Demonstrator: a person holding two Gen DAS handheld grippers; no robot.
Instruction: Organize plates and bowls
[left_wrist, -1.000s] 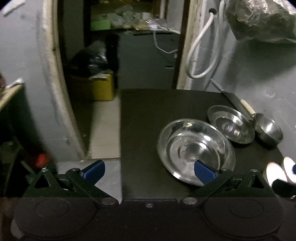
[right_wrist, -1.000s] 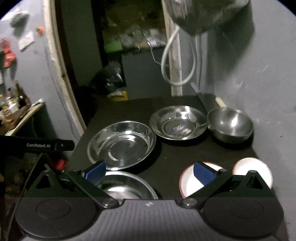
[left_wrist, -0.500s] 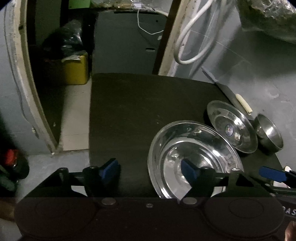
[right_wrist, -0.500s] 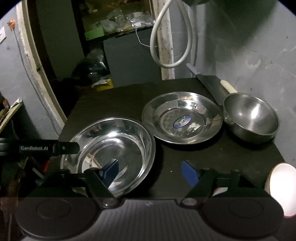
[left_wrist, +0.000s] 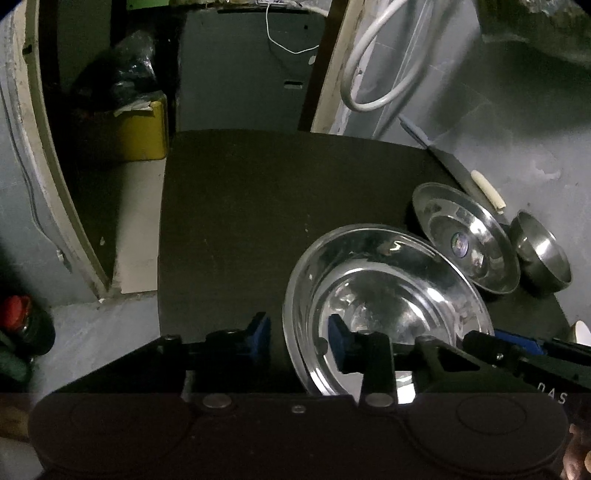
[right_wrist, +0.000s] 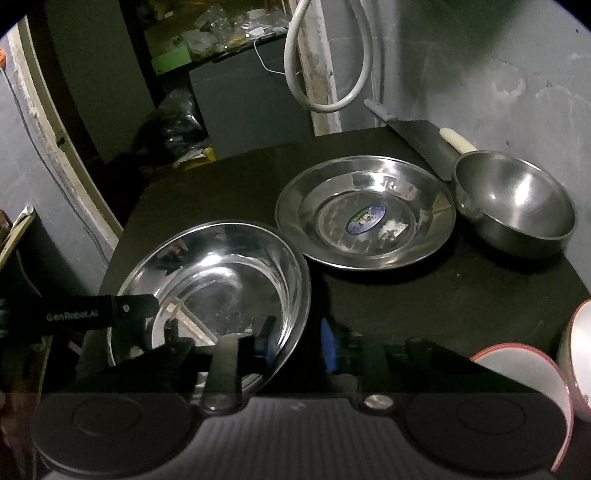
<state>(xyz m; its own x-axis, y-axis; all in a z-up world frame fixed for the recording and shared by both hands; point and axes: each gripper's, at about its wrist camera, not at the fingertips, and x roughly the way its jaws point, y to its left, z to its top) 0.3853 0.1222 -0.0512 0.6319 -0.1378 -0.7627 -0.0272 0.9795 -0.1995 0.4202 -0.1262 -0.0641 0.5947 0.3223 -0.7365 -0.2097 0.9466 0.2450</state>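
On the black table (left_wrist: 240, 206), bare room is left at the far left. Near the front edge, the large steel bowl (right_wrist: 221, 280) is straddled at opposite rims by the left gripper (left_wrist: 297, 338) and right gripper (right_wrist: 295, 345), both parted, unclenched.
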